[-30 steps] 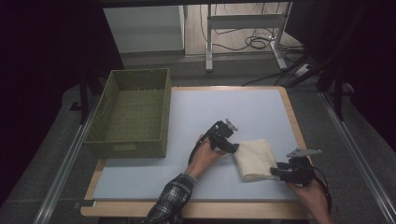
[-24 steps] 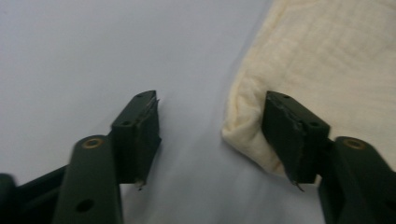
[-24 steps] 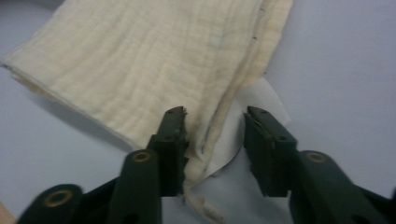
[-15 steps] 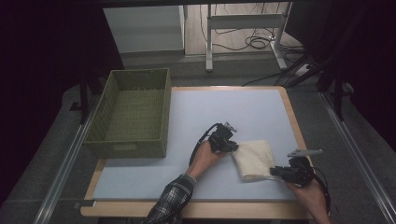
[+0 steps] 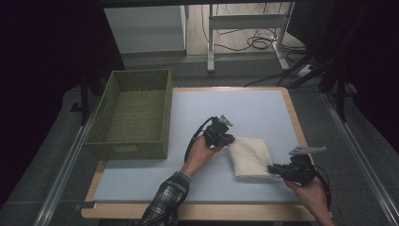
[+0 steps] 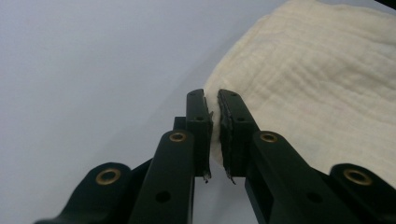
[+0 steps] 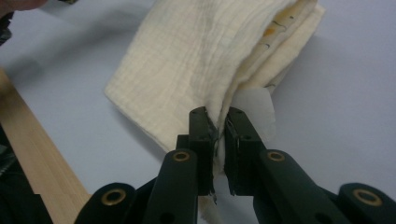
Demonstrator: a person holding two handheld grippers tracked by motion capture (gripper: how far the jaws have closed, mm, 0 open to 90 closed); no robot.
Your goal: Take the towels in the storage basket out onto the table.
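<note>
A folded cream cloth [image 5: 249,156] lies on the pale mat right of centre. My left gripper [image 5: 229,140] is at its upper left corner. In the left gripper view the left gripper [image 6: 215,95] has its jaws closed on the thin edge of the cloth [image 6: 303,84]. My right gripper [image 5: 272,169] is at the lower right corner. In the right gripper view the right gripper [image 7: 219,114] pinches the stacked layers of the cloth [image 7: 187,60], beside a small white label [image 7: 254,109].
An empty green woven basket [image 5: 127,149] stands at the table's left side. The pale mat [image 5: 254,106] stretches bare behind the cloth. The table's wooden edge [image 5: 197,213] runs along the front. Desk legs and cables [image 5: 256,44] are on the floor beyond.
The right gripper has edged slightly left, closer in on the cloth's corner. The left gripper has shifted only a little at the cloth's upper left corner. The cloth stays put.
</note>
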